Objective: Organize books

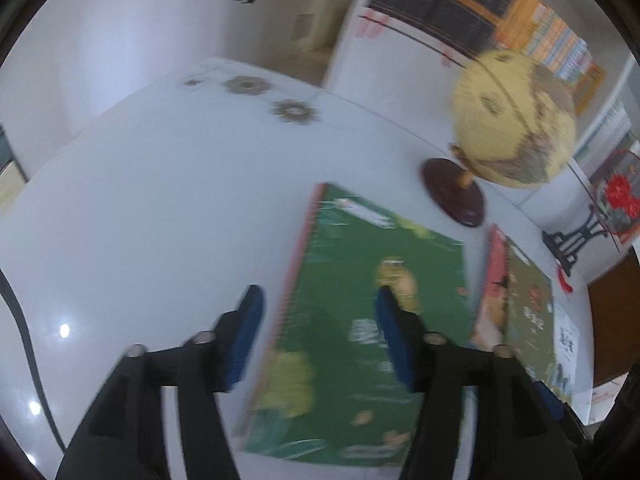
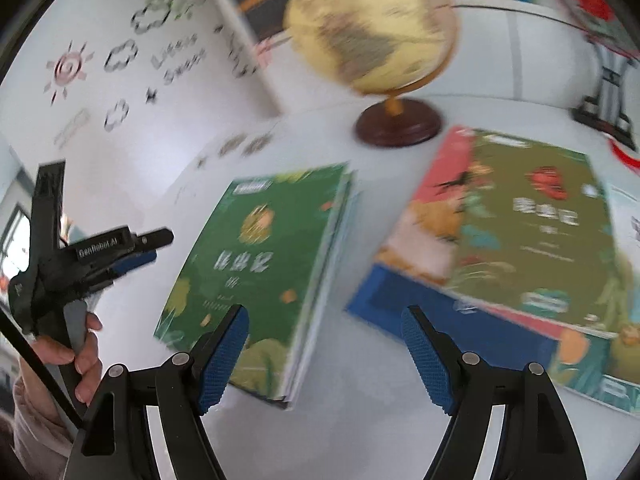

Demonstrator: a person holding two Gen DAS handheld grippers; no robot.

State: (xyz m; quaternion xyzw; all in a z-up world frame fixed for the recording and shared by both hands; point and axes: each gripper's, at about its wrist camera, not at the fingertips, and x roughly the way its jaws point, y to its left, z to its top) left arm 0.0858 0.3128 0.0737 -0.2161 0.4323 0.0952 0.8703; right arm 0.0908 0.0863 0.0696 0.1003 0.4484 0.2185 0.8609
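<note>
Left gripper [image 1: 318, 312] jaws wide, empty | right gripper [image 2: 325, 334] jaws wide, empty | green book [image 2: 256, 264] flat

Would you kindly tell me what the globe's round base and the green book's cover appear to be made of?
The dark reddish-brown round base looks like turned, varnished wood: deep colour, soft sheen, stepped rim, though stained plastic is possible. The green book seems to have a printed paper or card cover, fairly matte, with pale page edges showing along its side.
</note>
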